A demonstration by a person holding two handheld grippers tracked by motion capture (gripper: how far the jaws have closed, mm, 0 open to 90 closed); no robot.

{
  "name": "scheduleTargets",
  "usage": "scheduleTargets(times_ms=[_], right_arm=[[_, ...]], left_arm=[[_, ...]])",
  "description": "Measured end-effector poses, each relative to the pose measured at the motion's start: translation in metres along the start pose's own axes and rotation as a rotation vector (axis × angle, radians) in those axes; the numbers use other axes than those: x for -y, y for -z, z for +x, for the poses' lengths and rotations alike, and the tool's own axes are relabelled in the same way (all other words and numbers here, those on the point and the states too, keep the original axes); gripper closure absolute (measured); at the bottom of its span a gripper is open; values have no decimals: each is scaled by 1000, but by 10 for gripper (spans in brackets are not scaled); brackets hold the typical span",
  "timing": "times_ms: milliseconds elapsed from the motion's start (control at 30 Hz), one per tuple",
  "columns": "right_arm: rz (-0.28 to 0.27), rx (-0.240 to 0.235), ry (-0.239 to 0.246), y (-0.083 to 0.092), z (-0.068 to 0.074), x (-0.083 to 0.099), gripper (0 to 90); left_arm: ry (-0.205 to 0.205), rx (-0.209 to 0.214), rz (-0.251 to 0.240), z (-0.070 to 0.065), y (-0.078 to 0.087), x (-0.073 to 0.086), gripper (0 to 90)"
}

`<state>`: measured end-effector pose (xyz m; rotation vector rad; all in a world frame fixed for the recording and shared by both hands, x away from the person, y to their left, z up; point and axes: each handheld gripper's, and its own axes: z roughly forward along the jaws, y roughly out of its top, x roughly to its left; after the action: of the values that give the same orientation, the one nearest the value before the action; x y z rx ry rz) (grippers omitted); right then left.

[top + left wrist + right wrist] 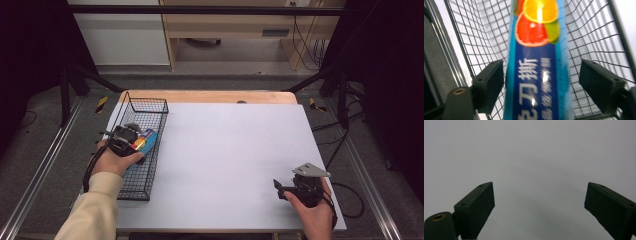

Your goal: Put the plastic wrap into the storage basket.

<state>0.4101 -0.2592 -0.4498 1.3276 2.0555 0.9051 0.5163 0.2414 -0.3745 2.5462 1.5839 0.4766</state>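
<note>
A long blue box [537, 82] printed with citrus slices and white lettering lies inside the black wire basket [599, 35]. In the high view the box [146, 141] rests along the basket's right wall. My left gripper [541, 67] reaches into the basket with the box between its jaws. The left pad sits close beside the box and a gap shows at the right pad, so the jaws are open. My right gripper [539, 195] stands open over bare white table, nothing between its jaws. From above, that gripper [279, 187] is near the table's front right.
The wire basket [150, 100] stands along the left edge of the white table [230, 145]. A wooden strip borders the table's far side. Metal rails run down both sides, and cables lie on the floor at the right.
</note>
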Motion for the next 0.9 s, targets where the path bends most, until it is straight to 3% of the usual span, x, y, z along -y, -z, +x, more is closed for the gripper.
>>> scheduleTargets(times_ms=[267, 900], right_arm=[[-2, 1, 4, 0, 0, 0, 94], [-7, 2, -8, 1, 0, 0, 80]], left_arm=[[-9, -19, -96, -3, 17, 2, 112], [-5, -4, -187, -5, 32, 9, 55]])
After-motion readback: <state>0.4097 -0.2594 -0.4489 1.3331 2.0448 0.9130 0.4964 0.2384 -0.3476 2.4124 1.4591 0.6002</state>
